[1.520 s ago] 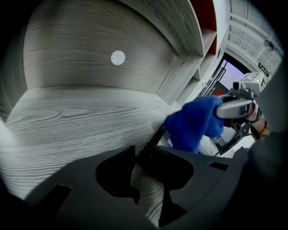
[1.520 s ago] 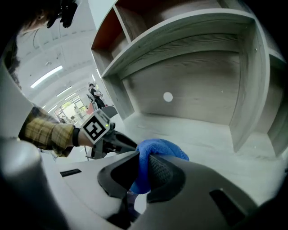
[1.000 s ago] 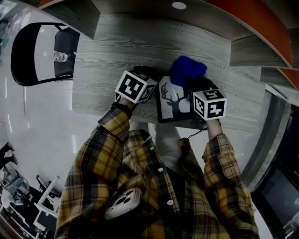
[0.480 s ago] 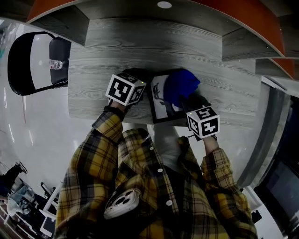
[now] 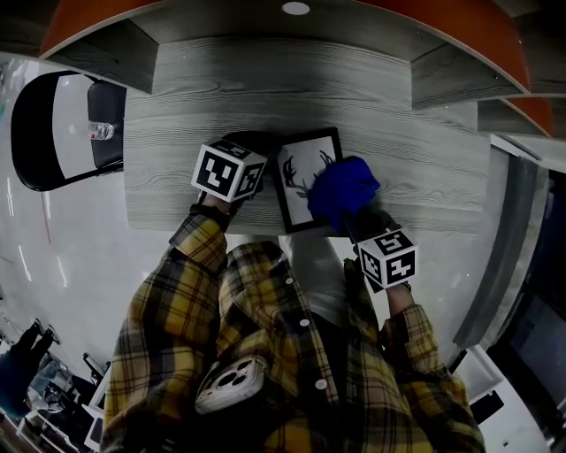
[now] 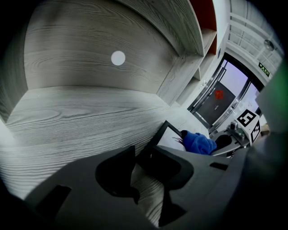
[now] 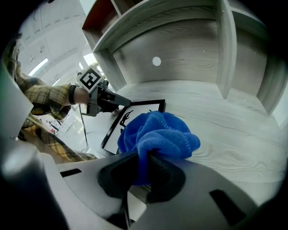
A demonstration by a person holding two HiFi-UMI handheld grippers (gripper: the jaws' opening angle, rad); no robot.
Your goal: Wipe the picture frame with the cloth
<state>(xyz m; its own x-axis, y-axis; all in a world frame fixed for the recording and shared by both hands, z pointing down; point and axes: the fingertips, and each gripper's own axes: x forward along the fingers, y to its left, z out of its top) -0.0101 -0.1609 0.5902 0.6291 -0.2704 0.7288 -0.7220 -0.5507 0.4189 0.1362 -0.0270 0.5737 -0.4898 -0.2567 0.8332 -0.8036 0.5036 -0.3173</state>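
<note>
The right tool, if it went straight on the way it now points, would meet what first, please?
The right tool leads with its clamped blue cloth, which would sweep over the picture frame first; beyond, probably the back panel, though depth is unclear.

"What's carrying it all?"

"A grey wood-grain desktop [image 5: 221, 97], across the upper middle of the head view, closed in at the back and sides by matching grey panels [image 5: 265, 22]."

"And directly on it?"

"A black-rimmed rectangular picture frame [image 5: 305, 177] holding a white print of a dark antlered deer. It lies flat at centre, slightly skewed, its lower end reaching the desktop's front edge."
</note>
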